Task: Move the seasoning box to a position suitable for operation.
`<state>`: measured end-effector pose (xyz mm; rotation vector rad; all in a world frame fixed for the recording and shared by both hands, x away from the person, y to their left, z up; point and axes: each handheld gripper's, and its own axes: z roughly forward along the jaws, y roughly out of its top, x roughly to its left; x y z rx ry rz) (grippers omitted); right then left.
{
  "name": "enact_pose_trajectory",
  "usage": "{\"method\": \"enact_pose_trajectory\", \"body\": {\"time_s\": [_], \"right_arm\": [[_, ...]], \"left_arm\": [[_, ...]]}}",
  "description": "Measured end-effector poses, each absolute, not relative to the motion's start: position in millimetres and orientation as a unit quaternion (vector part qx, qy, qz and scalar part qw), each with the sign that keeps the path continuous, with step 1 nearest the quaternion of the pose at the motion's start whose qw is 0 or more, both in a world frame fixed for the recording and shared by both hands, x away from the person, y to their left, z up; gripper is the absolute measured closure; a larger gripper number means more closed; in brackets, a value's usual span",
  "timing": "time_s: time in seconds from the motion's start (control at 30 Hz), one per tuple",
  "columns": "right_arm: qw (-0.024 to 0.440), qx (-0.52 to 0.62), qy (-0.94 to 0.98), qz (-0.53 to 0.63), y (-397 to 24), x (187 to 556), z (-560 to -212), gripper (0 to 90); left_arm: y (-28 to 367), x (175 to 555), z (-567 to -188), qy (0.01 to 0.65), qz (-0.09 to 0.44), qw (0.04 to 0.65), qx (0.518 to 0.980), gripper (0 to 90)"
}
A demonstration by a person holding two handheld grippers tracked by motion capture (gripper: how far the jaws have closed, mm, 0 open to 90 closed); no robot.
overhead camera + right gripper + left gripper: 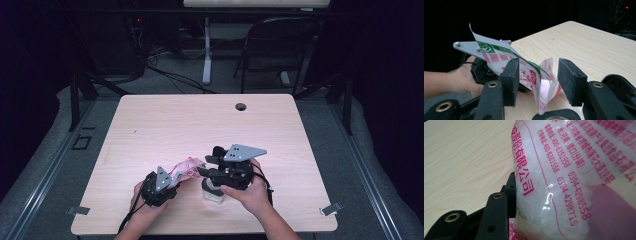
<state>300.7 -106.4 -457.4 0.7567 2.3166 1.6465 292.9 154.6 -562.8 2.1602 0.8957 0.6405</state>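
Note:
A plastic bag (187,168) of white granules with pink print lies tilted over the table's front middle. My left gripper (172,181) is shut on its lower end. In the left gripper view the bag (564,182) presses against the one black finger (510,192) that shows, and the other finger is hidden behind it. My right gripper (202,171) faces the bag's upper end from the right. Its jaws (537,75) stand open around the bag's thin upright edge (530,75), with a gap on the right side. A small white container (213,194) stands on the table under the right gripper.
The light wooden table (200,125) has a cable hole (241,106) near its far edge. Metal clips (79,210) (331,209) sit at the front corners. A folding chair (272,45) and a desk leg (206,55) stand beyond the table in the dark.

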Motion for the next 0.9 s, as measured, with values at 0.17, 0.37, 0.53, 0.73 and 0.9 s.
{"method": "enact_pose_trajectory", "body": {"time_s": [0.17, 0.37, 0.53, 0.73, 0.9], "right_arm": [[0.099, 0.242, 0.789, 0.556, -99.4, 301.0, -456.7, 52.2], [0.094, 0.232, 0.794, 0.553, -92.8, 300.5, -457.0, 52.3], [0.091, 0.231, 0.796, 0.552, -91.0, 300.7, -458.2, 52.6], [0.090, 0.227, 0.796, 0.553, -90.1, 300.0, -458.9, 56.0], [0.085, 0.222, 0.795, 0.558, -90.3, 299.3, -458.5, 60.2]], "left_arm": [[158.3, 291.3, -564.6, 0.350, 0.247, 0.345, 0.835, 60.0], [161.1, 290.0, -564.8, 0.353, 0.254, 0.341, 0.833, 60.0], [161.6, 289.5, -563.9, 0.352, 0.256, 0.339, 0.834, 60.1], [161.7, 289.7, -563.2, 0.350, 0.263, 0.335, 0.835, 60.1], [160.9, 289.0, -561.4, 0.350, 0.266, 0.340, 0.831, 60.1]]}}
